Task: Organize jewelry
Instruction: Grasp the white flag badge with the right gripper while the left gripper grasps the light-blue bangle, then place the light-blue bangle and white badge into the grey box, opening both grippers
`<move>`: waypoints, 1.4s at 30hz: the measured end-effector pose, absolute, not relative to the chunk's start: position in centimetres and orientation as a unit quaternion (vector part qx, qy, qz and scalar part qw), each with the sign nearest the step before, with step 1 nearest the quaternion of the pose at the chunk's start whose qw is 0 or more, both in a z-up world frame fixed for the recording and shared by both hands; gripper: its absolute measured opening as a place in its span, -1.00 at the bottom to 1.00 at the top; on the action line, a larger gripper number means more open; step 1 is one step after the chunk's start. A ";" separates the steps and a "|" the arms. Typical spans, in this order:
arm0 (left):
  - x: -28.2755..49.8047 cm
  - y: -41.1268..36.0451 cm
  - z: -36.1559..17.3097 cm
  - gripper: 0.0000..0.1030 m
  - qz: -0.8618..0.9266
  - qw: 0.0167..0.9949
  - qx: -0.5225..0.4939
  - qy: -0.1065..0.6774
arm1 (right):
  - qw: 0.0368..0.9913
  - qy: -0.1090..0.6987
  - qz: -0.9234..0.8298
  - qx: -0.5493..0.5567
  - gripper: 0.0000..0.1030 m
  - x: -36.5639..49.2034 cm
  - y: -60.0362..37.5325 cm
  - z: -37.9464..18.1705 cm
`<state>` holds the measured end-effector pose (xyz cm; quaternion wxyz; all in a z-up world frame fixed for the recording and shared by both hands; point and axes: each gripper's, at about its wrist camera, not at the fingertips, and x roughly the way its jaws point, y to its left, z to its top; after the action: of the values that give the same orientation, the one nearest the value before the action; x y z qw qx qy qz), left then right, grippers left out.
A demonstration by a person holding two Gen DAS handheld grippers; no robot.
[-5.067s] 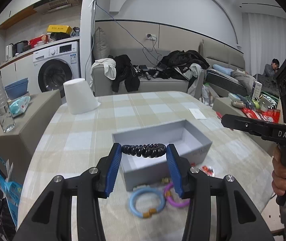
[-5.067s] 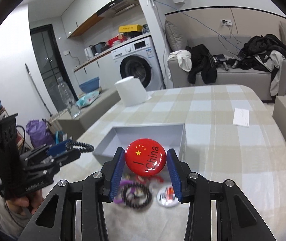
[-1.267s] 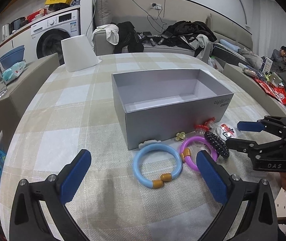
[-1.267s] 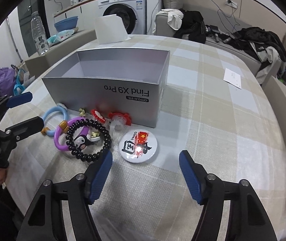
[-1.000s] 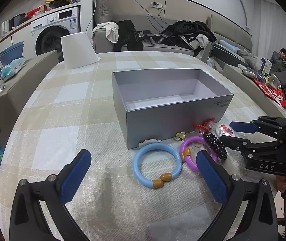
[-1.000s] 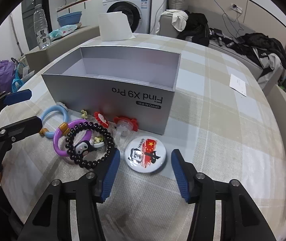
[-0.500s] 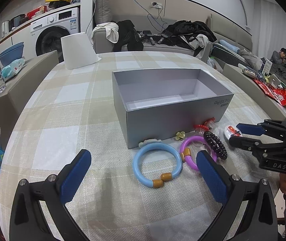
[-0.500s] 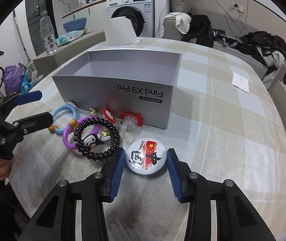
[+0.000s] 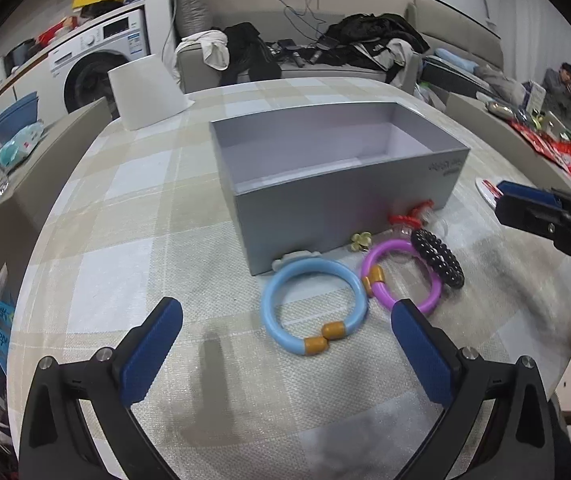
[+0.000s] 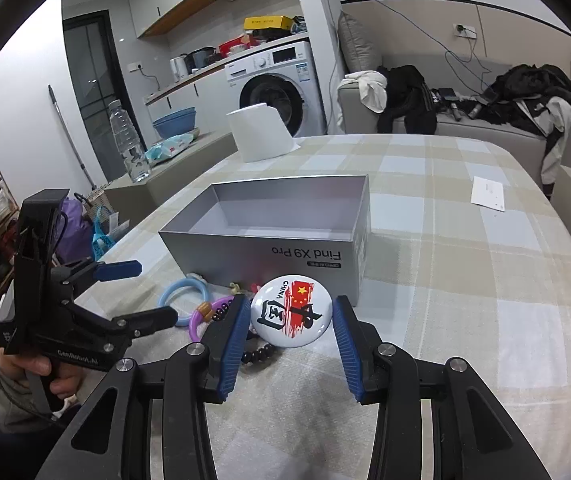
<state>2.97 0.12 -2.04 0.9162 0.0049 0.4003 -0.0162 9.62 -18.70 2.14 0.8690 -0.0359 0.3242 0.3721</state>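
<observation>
A grey open box [image 9: 337, 184] stands on the checked tablecloth; it also shows in the right wrist view [image 10: 269, 236]. In front of it lie a blue bangle [image 9: 313, 300], a purple bangle [image 9: 401, 276], a black bead bracelet [image 9: 437, 258], a small yellow flower clip [image 9: 361, 240] and a red clip [image 9: 409, 216]. My left gripper [image 9: 285, 356] is wide open and empty, just short of the blue bangle. My right gripper [image 10: 291, 336] is shut on a round white-and-red China badge [image 10: 291, 312] and holds it lifted and tilted in front of the box.
A white paper roll [image 9: 143, 90] stands at the table's far left. A white paper slip [image 10: 487, 194] lies at the far right. A water bottle [image 10: 129, 146] stands on a side bench. A sofa with clothes [image 9: 325, 52] is behind the table.
My right gripper closed its fingers on the China badge and lifted it off the table, tilting it up. My left gripper stayed open and nearly still.
</observation>
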 end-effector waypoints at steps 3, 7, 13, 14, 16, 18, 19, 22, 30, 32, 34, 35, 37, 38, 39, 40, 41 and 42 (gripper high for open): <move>3.3 -0.2 -2.2 0.84 -0.021 0.912 0.017 0.408 | 0.868 0.324 0.373 -0.037 -0.20 9.5 -18.6 2.2; 3.5 0.1 -2.3 0.71 -0.031 0.909 0.011 0.416 | 0.867 0.322 0.377 -0.039 -0.20 9.3 -18.5 2.2; 4.1 0.0 -2.7 0.44 -0.044 0.901 0.008 0.432 | 0.866 0.321 0.380 -0.041 -0.20 9.2 -18.4 2.2; 4.1 0.0 -2.7 0.42 -0.046 0.900 0.008 0.434 | 0.866 0.322 0.381 -0.041 -0.20 9.2 -18.4 2.1; 4.1 0.0 -2.6 0.41 -0.047 0.900 0.007 0.434 | 0.866 0.320 0.381 -0.041 -0.20 9.1 -18.4 2.2; 4.1 0.1 -2.6 0.41 -0.047 0.899 0.008 0.435 | 0.866 0.319 0.382 -0.041 -0.20 9.1 -18.4 2.2; 4.1 0.0 -2.6 0.41 -0.047 0.899 0.009 0.435 | 0.866 0.319 0.382 -0.041 -0.20 9.1 -18.4 2.2; 4.0 -0.1 -2.6 0.27 -0.054 0.900 0.009 0.433 | 0.866 0.321 0.382 -0.042 -0.20 9.1 -18.3 2.1; 3.3 -0.5 -2.1 0.03 -0.063 0.907 0.018 0.416 | 0.865 0.321 0.384 -0.044 -0.20 9.0 -18.2 2.1; 2.9 -0.5 -1.8 0.03 -0.067 0.911 0.020 0.406 | 0.866 0.319 0.383 -0.042 -0.20 9.1 -18.3 2.1; 2.6 -0.4 -1.6 0.03 -0.067 0.914 0.018 0.399 | 0.867 0.318 0.381 -0.039 -0.20 9.1 -18.5 2.2; 2.6 -0.4 -1.5 0.03 -0.070 0.916 0.016 0.394 | 0.868 0.317 0.381 -0.038 -0.20 9.2 -18.5 2.2; 2.5 -0.5 -1.1 0.03 -0.071 0.919 0.014 0.387 | 0.869 0.316 0.380 -0.037 -0.20 9.2 -18.6 2.3; 2.4 -0.5 -0.9 0.03 -0.072 0.921 0.013 0.382 | 0.869 0.315 0.380 -0.037 -0.20 9.2 -18.7 2.3; 2.3 -0.5 -0.6 0.03 -0.071 0.924 0.011 0.376 | 0.869 0.315 0.380 -0.036 -0.20 9.2 -18.7 2.4; 2.3 -0.5 -0.3 0.03 -0.071 0.926 0.009 0.371 | 0.870 0.313 0.380 -0.034 -0.20 9.2 -18.8 2.5; 2.3 -0.5 -0.1 0.03 -0.070 0.929 0.007 0.365 | 0.870 0.312 0.380 -0.033 -0.20 9.2 -18.9 2.5; 2.1 -0.5 0.3 0.03 -0.070 0.932 0.004 0.357 | 0.871 0.310 0.380 -0.031 -0.20 9.2 -19.0 2.6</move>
<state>2.12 -0.49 0.31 0.9316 0.0038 0.3567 -0.0700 9.15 -18.95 2.65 0.8710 -0.0309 0.3097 0.3801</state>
